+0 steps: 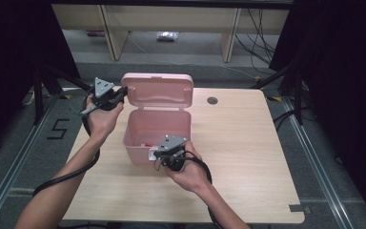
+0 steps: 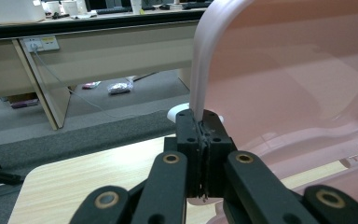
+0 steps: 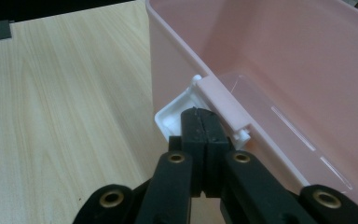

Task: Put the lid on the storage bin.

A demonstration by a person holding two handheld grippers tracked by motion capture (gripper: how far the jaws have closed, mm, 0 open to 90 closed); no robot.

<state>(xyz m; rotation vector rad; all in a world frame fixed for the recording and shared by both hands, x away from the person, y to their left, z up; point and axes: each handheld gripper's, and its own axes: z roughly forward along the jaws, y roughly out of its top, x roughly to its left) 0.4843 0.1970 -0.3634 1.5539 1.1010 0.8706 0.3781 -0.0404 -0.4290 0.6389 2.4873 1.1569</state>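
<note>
A pink plastic box [image 1: 158, 125] stands on the wooden table [image 1: 248, 143] with its hinged lid [image 1: 158, 90] raised upright. My left gripper [image 1: 122, 94] is at the lid's left edge. In the left gripper view the left gripper [image 2: 200, 114] is shut on the lid's [image 2: 298, 70] thin rim. My right gripper [image 1: 160, 155] sits at the box's front wall. In the right gripper view the right gripper [image 3: 200, 112] is shut with its tips against the white latch [image 3: 173, 114] under the box rim [image 3: 223, 100]. Whether the latch is pinched I cannot tell.
Something small and red [image 1: 147, 143] lies on the box floor. A round cable hole [image 1: 212, 100] is in the table behind the box. Bare tabletop stretches to the right and front. Beyond the table are desk legs [image 1: 228, 40] and cables on the floor.
</note>
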